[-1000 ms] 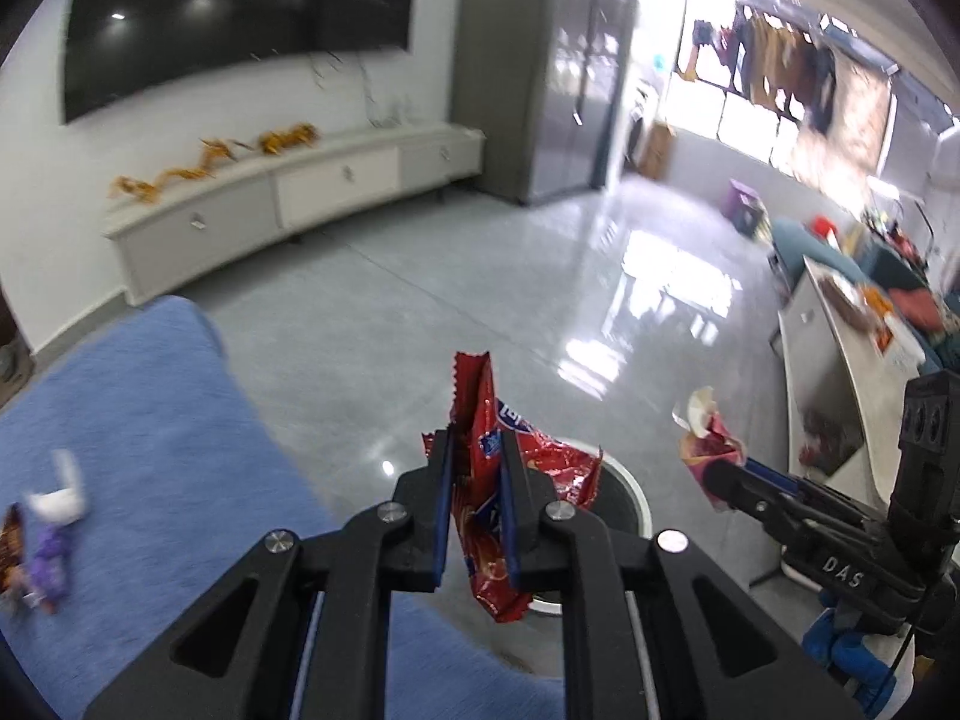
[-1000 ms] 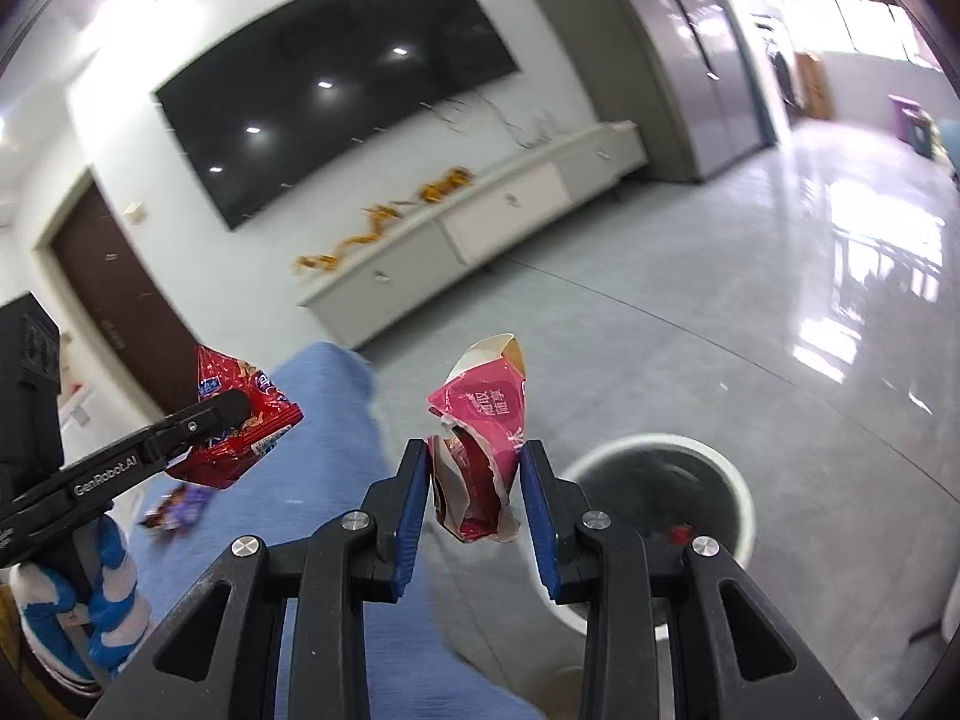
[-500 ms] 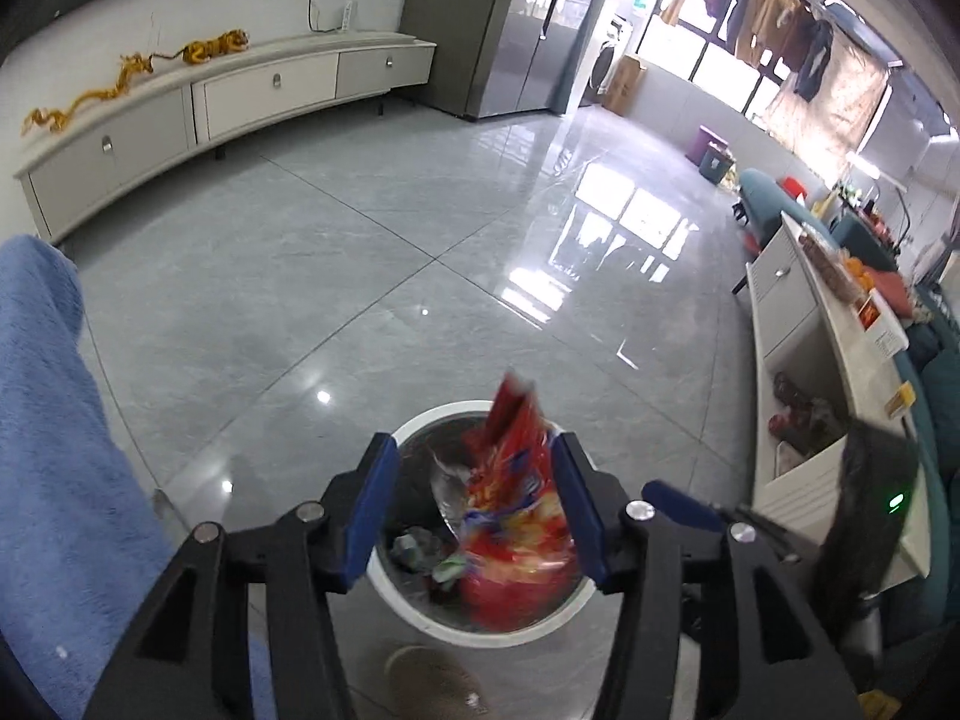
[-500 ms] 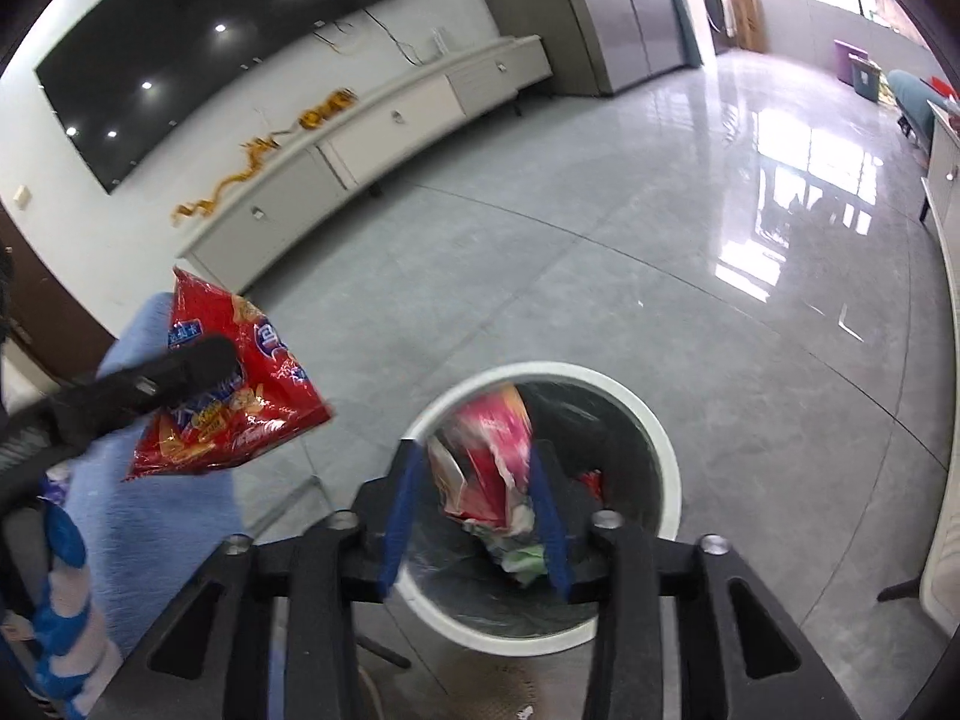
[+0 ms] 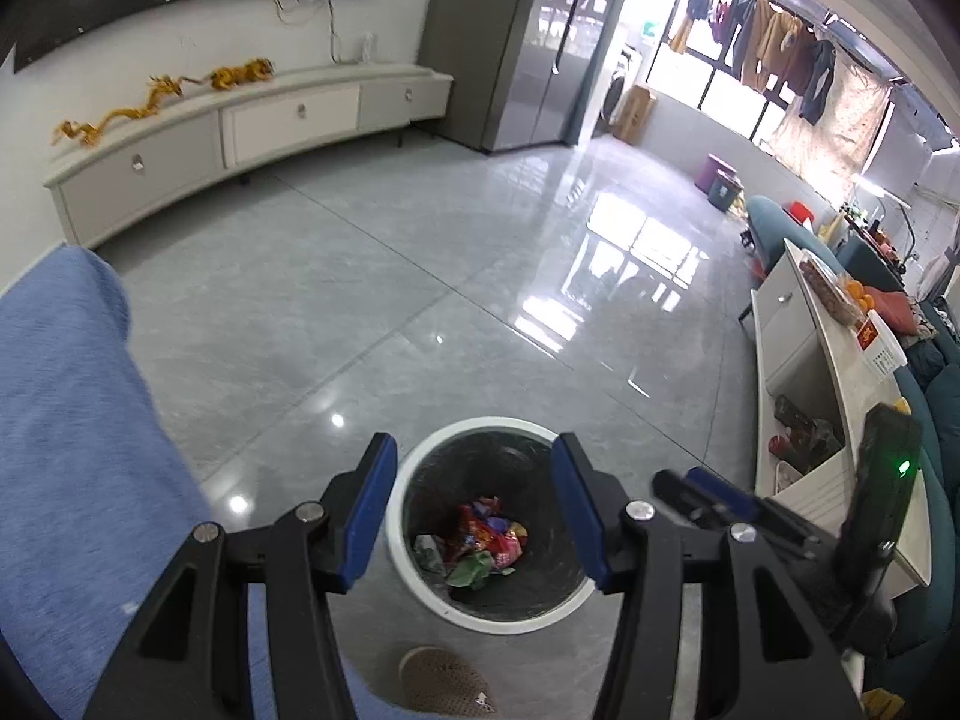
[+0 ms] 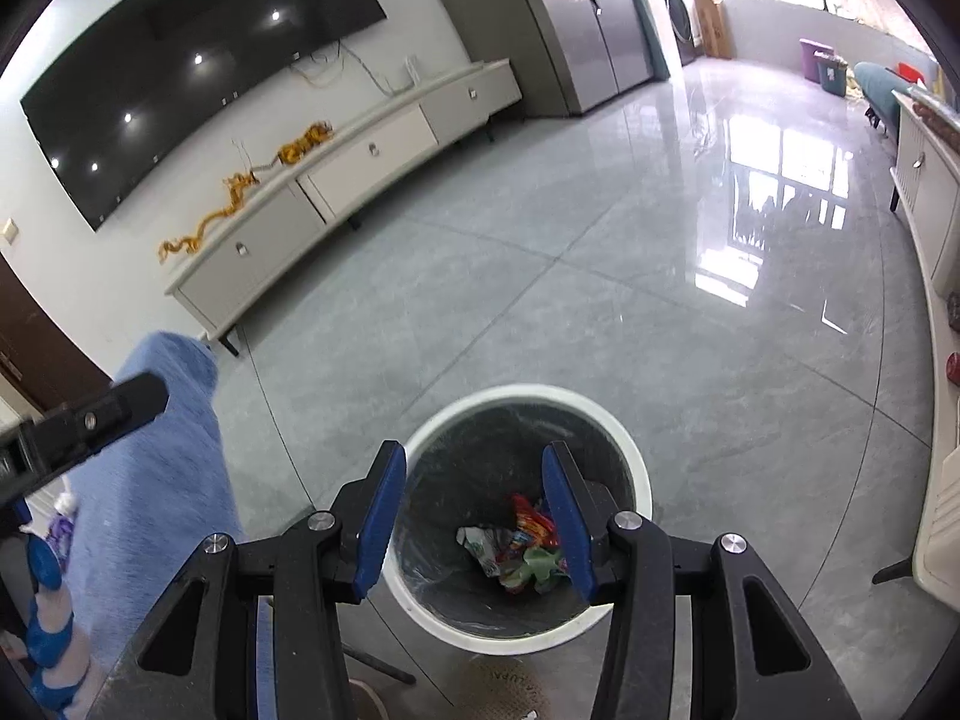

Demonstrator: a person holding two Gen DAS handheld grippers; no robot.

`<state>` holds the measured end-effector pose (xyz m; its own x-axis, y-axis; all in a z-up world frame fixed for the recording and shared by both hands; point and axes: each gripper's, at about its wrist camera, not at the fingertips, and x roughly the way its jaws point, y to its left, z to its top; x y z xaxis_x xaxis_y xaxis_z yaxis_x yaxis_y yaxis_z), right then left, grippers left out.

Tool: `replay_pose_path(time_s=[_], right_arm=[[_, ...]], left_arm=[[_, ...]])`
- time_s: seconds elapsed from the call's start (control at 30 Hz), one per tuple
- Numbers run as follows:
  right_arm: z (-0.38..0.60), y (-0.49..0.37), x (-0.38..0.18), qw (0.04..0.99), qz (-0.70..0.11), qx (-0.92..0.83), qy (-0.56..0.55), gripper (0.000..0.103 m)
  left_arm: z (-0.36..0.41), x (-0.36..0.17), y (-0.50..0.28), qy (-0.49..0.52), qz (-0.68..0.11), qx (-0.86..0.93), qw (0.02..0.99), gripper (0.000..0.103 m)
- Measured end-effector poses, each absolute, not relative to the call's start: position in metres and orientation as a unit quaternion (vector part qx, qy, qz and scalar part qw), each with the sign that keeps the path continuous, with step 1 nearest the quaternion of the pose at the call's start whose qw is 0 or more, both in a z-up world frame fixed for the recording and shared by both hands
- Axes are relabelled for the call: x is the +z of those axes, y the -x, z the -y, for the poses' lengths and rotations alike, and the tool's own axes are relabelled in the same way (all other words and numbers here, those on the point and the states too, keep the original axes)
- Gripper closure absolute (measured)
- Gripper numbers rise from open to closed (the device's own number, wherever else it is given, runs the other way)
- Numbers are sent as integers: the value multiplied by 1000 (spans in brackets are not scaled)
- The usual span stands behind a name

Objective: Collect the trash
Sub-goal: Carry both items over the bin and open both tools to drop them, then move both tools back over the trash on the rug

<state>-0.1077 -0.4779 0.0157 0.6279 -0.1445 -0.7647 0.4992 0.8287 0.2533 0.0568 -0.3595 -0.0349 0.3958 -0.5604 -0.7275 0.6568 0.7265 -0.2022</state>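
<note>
left wrist view: the left gripper [image 5: 474, 513] hangs over the white-rimmed trash bin [image 5: 420, 576] on the grey tiled floor [image 5: 420, 276], its blue pads spread apart with nothing between them. crumpled wrappers [image 5: 480, 540] lie at the bottom of the bin. right wrist view: the right gripper [image 6: 468, 516] is likewise released and empty above the same bin, wrappers below. a blue cloth [image 5: 72, 420] lies to the left.
</note>
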Motion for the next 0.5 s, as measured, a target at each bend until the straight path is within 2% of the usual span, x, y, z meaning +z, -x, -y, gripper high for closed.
replay_pose_path(time_s=[0.5], right_arm=[[389,109,109,923,-326,-117,-169,58]], left_arm=[[193,28,-20,-22,-332,-299,894,51]])
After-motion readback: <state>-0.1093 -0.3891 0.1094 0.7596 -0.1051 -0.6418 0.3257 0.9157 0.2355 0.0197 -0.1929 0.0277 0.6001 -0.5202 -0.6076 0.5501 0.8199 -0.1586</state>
